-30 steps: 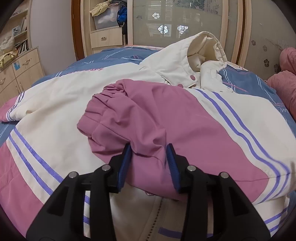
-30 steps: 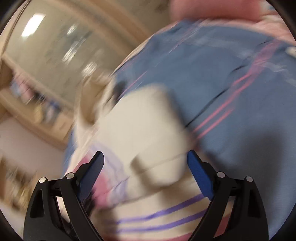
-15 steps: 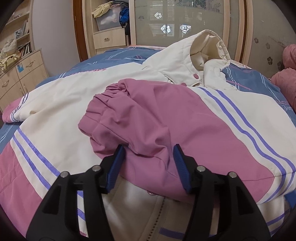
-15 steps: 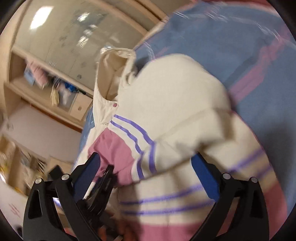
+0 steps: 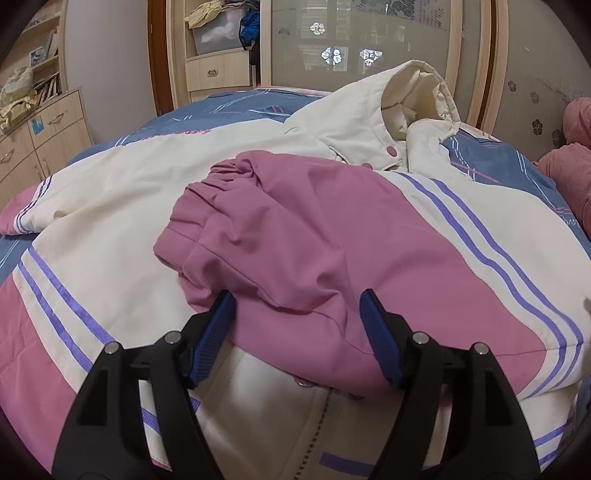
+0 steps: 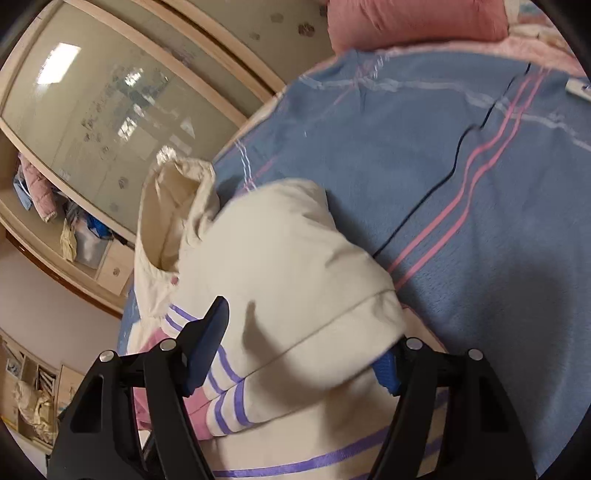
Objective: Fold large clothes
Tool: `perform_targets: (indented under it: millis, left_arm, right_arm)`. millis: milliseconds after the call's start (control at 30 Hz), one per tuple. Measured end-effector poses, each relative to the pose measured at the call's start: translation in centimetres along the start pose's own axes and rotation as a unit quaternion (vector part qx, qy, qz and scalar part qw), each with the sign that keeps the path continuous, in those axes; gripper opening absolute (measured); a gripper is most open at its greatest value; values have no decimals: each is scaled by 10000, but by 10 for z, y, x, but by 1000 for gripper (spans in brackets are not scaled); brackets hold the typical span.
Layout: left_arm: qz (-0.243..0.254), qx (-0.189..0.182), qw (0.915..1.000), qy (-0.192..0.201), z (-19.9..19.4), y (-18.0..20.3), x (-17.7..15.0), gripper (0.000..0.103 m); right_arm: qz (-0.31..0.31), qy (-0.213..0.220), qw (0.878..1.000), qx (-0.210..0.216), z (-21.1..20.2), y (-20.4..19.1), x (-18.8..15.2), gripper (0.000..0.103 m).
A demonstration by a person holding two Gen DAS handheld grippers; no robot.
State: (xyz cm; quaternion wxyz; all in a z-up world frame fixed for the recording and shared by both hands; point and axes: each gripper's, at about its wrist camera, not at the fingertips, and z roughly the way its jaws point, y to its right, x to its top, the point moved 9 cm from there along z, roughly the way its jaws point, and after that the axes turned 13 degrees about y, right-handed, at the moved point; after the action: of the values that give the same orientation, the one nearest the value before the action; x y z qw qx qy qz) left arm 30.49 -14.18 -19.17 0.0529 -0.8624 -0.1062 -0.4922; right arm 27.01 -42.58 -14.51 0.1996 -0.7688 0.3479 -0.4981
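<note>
A large cream, pink and purple-striped jacket (image 5: 110, 206) lies spread on the bed, its hood (image 5: 417, 96) at the far end. One pink-cuffed sleeve (image 5: 280, 236) is folded across the chest. My left gripper (image 5: 297, 332) is open, its jaws on either side of the sleeve's near edge, not clamped. In the right wrist view the jacket's cream shoulder (image 6: 291, 266) bulges between the open jaws of my right gripper (image 6: 303, 343), which is tilted; the hood (image 6: 173, 206) shows beyond.
The blue bedsheet with pink stripes (image 6: 461, 184) lies around the jacket. Pink pillows (image 6: 413, 18) sit at the head of the bed. A wardrobe with glass doors (image 5: 354, 40) and a drawer unit (image 5: 40, 136) stand past the bed.
My left gripper has opened wider, letting go of the pink sleeve, and drawn back slightly. My right gripper has swung over the jacket's cream shoulder, staying open.
</note>
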Motion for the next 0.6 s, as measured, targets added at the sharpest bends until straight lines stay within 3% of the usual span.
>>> perform_targets:
  millis: [100,333,500,600]
  left_arm:
    - [9,8,10000,4,0,0,0,75]
    - [-27,31,10000,-21,1,-2,-1,80]
    - [-44,49,10000,-32,1,-3,-2,83]
    - [-43,51,10000,-38,2,-4,-2,83]
  right_arm:
    - [-103,107,9999,34,-9,-4,3,71]
    - [-665,171,9965,-466,-19,-3,-5,72]
    - [-597,340,9954,-662,-30,3,-3,72]
    - [-702,1098,9868,-959,-52,7,18,74]
